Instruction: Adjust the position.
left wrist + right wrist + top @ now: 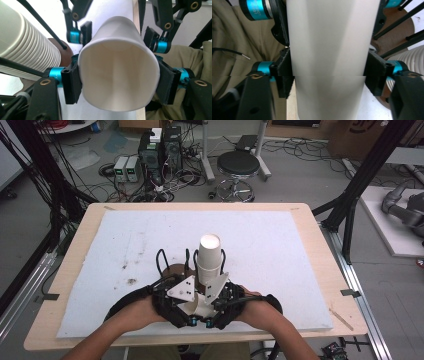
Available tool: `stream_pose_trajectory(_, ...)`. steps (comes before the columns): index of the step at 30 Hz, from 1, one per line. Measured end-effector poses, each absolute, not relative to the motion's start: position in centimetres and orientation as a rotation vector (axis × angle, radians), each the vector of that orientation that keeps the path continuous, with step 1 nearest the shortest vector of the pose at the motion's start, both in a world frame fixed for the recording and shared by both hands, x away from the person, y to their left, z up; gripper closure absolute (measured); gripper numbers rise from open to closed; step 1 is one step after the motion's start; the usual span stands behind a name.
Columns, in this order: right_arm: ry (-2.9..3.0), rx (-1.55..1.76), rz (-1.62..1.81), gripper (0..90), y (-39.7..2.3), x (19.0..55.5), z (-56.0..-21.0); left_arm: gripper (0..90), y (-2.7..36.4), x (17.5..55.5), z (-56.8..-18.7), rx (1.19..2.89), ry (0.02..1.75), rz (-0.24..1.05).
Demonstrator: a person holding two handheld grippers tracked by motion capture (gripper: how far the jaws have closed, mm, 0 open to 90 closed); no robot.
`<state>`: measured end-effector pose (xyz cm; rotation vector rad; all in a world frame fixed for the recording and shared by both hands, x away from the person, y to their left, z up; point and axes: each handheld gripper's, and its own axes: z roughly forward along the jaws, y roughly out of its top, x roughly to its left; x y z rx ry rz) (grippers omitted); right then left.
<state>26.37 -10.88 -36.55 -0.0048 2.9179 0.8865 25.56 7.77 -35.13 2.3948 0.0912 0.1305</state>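
Note:
A single white paper cup (117, 75) is held on its side, its open mouth facing the left gripper view. My left gripper (118, 82) is shut on it near the rim and squeezes the mouth slightly oval. My right gripper (328, 72) is shut across the same cup's wall (329, 50). In the high view both grippers, left (181, 301) and right (216, 304), meet at the table's front, with the cup (194, 309) between them. Just behind them an upside-down stack of white cups (210, 257) stands on a round brown base (172, 270) with black wire posts.
A white foam sheet (280, 250) covers the wooden table (75, 245). The ribbed cup stack (27, 50) is close beside the held cup. The person's trousers (242, 32) lie below the table's front edge. A stool (238, 166) and computer gear (160, 150) stand on the floor beyond.

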Motion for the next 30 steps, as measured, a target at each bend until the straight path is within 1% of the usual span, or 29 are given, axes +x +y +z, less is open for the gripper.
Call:
stream_pose_trajectory(21, 2.947, 0.002, 0.901, 37.0, -11.0, 26.3, -37.3, 32.7, 7.2, 25.4, -35.5, 2.414, 0.095, 0.116)
stream_pose_trajectory(26, 2.942, 0.032, 0.913, 36.6, -11.2, 26.2, -37.4, 28.5, 7.4, 25.5, -35.7, 2.368, 0.104, 0.119)
stream_pose_trajectory(28, 2.943, 0.046, 0.920, 36.6, -11.4, 26.2, -37.4, 20.5, 7.5, 25.5, -35.7, 2.342, 0.117, 0.114)
stream_pose_trajectory(29, 2.941, 0.083, 0.948, 36.6, -11.8, 26.2, -37.6, 18.6, 7.9, 25.5, -35.8, 2.294, 0.147, 0.098)
stream_pose_trajectory(30, 2.935, 0.089, 0.960, 36.6, -12.1, 26.3, -37.6, 19.4, 8.1, 25.5, -35.9, 2.275, 0.162, 0.102)
